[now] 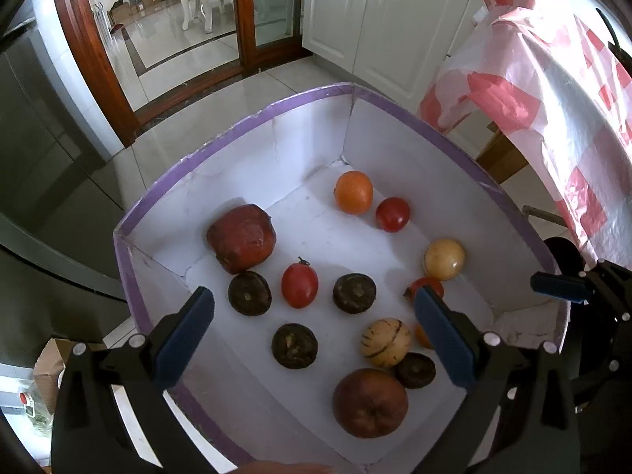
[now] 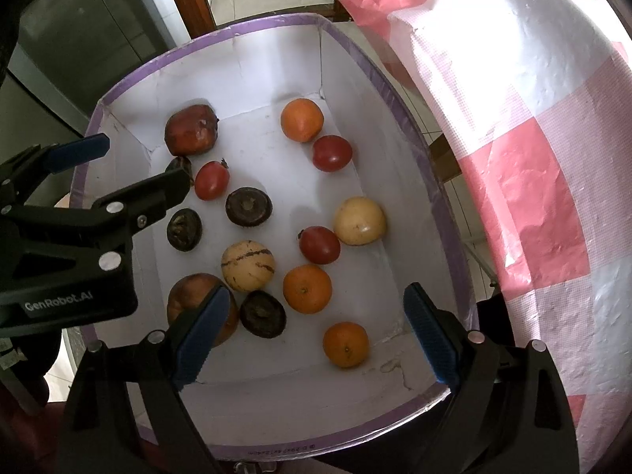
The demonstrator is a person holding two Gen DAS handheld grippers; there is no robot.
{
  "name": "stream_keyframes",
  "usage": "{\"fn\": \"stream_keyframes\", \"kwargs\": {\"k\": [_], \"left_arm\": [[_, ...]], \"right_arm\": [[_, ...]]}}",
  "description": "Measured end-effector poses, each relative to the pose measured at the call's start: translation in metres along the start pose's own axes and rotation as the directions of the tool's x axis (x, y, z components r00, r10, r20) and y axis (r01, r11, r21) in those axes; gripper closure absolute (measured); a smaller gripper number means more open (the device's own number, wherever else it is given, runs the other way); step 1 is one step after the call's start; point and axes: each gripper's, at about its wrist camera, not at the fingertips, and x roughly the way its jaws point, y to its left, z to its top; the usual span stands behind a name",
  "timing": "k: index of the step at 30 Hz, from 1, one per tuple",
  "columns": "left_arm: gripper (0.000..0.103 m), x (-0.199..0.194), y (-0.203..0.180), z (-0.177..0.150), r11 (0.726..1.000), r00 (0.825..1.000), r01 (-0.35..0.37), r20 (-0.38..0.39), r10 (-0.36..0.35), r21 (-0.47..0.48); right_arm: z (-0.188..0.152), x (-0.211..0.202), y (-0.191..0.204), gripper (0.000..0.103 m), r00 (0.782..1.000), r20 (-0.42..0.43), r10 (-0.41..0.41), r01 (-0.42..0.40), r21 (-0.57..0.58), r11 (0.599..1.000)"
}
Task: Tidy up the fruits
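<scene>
A: Looking down into a white box (image 2: 252, 426) with a purple rim. Sitting on the floor beside a pink and white checked cloth (image 2: 525, 166).

B: Holding lots of fruit! Lying at the far end: a big red pomegranate (image 2: 191, 130), an orange (image 2: 302, 119), a red tomato (image 2: 332, 153).

A: Resting in the middle: another tomato (image 2: 212, 180), a dark round fruit (image 2: 249, 206), a pale yellow fruit (image 2: 359, 221), a striped yellow melon (image 2: 247, 266).

B: Sitting nearer: two more oranges (image 2: 307, 289) (image 2: 346, 344), a brown apple-like fruit (image 1: 370, 402).

A: Hovering over the left side: the left gripper (image 1: 314, 333). Blue pads (image 1: 183, 339) spread wide apart, gripping nothing.

B: Hanging over the near right corner: the right gripper (image 2: 316, 335). Fingers (image 2: 430, 335) also spread wide, clasping nothing, with an orange lying between them below.

A: Not touching any fruit, either one.
</scene>
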Motion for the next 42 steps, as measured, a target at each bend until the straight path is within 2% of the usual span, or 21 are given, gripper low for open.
{"fn": "stream_keyframes", "kwargs": {"k": [42], "left_arm": [[0.001, 0.0084, 0.0020, 0.0017, 1.000, 1.000, 0.015, -0.019, -0.015, -0.004]], "right_arm": [[-0.0017, 0.0086, 0.0018, 0.016, 1.000, -0.023, -0.016, 0.016, -0.009, 1.000]]}}
